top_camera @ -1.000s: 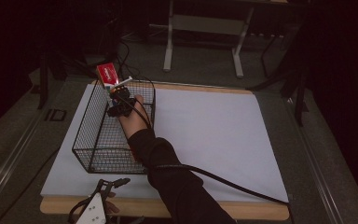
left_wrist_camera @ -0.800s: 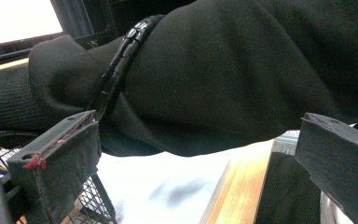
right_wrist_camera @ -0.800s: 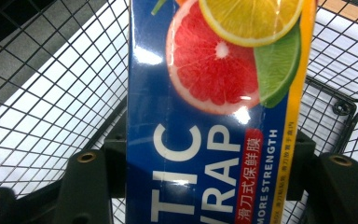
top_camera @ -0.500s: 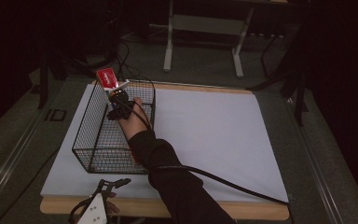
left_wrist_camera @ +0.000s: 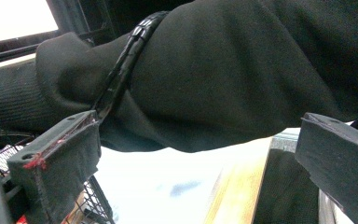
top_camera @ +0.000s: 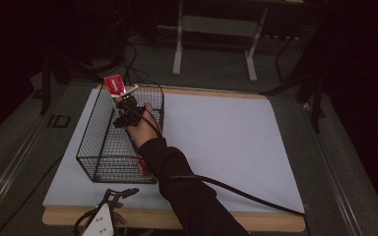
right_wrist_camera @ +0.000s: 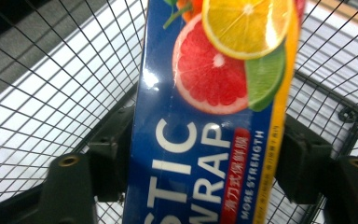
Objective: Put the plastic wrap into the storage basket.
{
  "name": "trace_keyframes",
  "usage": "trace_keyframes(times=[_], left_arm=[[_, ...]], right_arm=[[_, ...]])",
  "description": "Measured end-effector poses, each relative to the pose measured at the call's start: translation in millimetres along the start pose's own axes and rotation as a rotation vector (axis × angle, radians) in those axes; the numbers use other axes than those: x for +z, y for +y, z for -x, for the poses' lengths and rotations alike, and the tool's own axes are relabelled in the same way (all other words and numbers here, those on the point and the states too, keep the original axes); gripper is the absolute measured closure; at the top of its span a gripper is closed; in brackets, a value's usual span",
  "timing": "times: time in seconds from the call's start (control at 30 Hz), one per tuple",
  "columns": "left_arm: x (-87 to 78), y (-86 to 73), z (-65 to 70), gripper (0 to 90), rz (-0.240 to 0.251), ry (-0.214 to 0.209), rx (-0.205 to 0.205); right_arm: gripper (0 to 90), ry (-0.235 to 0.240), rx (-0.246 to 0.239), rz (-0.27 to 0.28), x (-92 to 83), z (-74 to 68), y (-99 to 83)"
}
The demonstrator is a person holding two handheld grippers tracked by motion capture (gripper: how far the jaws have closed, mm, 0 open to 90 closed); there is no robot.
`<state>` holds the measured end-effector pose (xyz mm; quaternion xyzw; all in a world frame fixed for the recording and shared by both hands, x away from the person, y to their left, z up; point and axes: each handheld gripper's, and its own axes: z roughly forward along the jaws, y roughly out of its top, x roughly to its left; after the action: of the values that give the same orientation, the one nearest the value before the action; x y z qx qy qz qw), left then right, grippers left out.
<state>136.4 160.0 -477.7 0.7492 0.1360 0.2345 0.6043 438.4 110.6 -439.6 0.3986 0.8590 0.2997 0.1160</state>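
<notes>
A long blue plastic-wrap box (top_camera: 114, 84) with a red end leans in the black wire basket (top_camera: 94, 156), its top poking over the far left corner. My right gripper (top_camera: 126, 105) is shut on the box's middle, above the basket's far half. In the right gripper view the box (right_wrist_camera: 205, 116) shows citrus slices and white lettering. It sits clamped between both jaws of the right gripper (right_wrist_camera: 207, 158), with basket mesh (right_wrist_camera: 51, 93) behind. My left gripper (top_camera: 124, 192) rests at the table's near edge, below the basket. The left gripper (left_wrist_camera: 200, 158) is open and holds nothing.
The basket stands at the left of a white sheet (top_camera: 236, 142) covering the table. A dark sleeve (left_wrist_camera: 214, 70) crosses in front of the left gripper. The right gripper's black cable (top_camera: 241, 194) trails across the sheet to the front right. The wooden front edge (top_camera: 275, 222) runs below.
The right gripper has lowered the box slightly, so its red end sits a little closer to the basket rim. The left gripper has stayed put.
</notes>
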Motion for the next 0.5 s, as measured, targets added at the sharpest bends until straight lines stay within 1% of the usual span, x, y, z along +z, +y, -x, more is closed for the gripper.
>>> trace_keyframes(times=[0.07, 0.13, 0.23, 0.27, 0.3, 0.4, 0.47, 0.5], left_arm=[[0.4, -0.1, 0.0, 0.7, -0.002, -0.002, 0.000], [0.8, -0.2, 0.1, 0.6, -0.004, -0.003, 0.001], [1.2, 0.0, 0.3, 0.6, -0.006, -0.002, 0.001], [1.3, 0.1, 0.3, 0.6, -0.006, -0.003, 0.000], [1.6, 0.1, 0.4, 0.6, -0.007, -0.003, 0.000], [2.7, -0.2, 0.7, 0.6, -0.009, -0.004, 0.000], [3.3, -0.2, 0.4, 0.6, -0.012, -0.005, -0.001], [3.5, -0.3, 0.4, 0.7, -0.012, -0.004, -0.001]], right_arm=[[23.3, 0.025, -0.001, 0.011, -5.0, 1.7, 0.2], [18.8, 0.050, -0.004, 0.010, -10.2, 3.1, 0.6], [17.4, 0.076, -0.009, 0.025, -19.0, 4.7, -1.0], [16.2, 0.075, -0.021, 0.028, -22.1, 5.0, -2.2], [14.0, 0.086, -0.031, 0.035, -25.5, 5.7, -3.3], [14.0, 0.101, -0.048, 0.069, -37.4, 8.6, -5.5], [14.0, 0.118, -0.047, 0.089, -46.5, 10.8, -6.5], [13.9, 0.116, -0.057, 0.098, -50.8, 11.7, -6.9]])
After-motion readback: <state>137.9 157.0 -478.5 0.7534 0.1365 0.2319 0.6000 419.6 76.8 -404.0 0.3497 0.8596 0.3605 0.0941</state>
